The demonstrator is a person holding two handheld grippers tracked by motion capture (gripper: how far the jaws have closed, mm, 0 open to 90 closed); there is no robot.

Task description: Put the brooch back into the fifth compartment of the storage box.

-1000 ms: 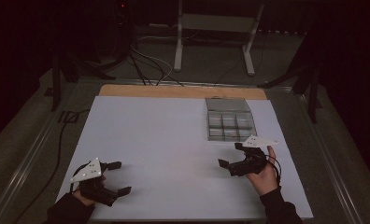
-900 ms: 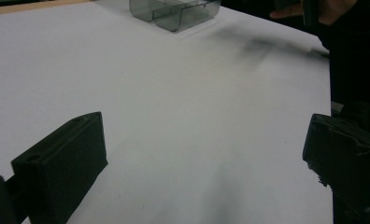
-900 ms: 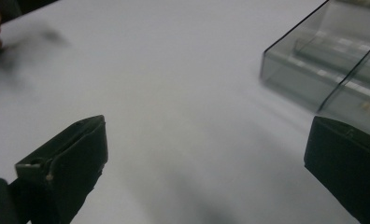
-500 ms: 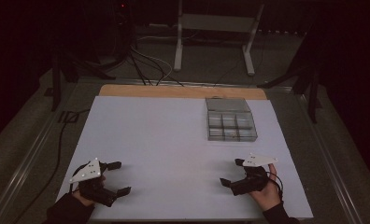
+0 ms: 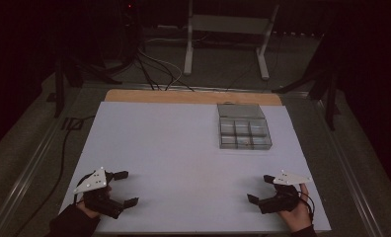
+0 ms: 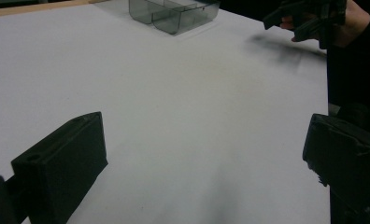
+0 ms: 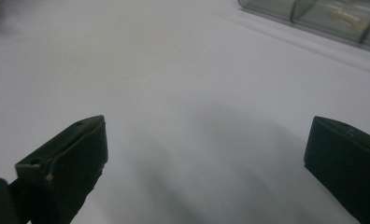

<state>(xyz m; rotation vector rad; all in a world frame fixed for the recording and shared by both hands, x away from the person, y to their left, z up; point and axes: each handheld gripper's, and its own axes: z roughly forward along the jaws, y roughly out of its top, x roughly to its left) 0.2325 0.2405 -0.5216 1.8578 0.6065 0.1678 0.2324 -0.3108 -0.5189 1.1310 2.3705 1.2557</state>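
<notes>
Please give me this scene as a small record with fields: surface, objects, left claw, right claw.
surface: white sheet covering the table, wooden strip at the far edge
objects: clear grey plastic compartment box, far right part of the sheet
left claw: left claw open, holding nothing, near left corner
right claw: right claw open, holding nothing, near right corner
contact: neither claw touches the box

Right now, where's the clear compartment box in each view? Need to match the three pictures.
High view: compartment box sits right of centre, toward the far edge of the white table cover.
Left gripper view: box at the top, just left of centre, cut by the frame edge.
Right gripper view: box in the top right corner, partly cropped.
Shared landmark: the white table cover, which the box rests on in all three.
</notes>
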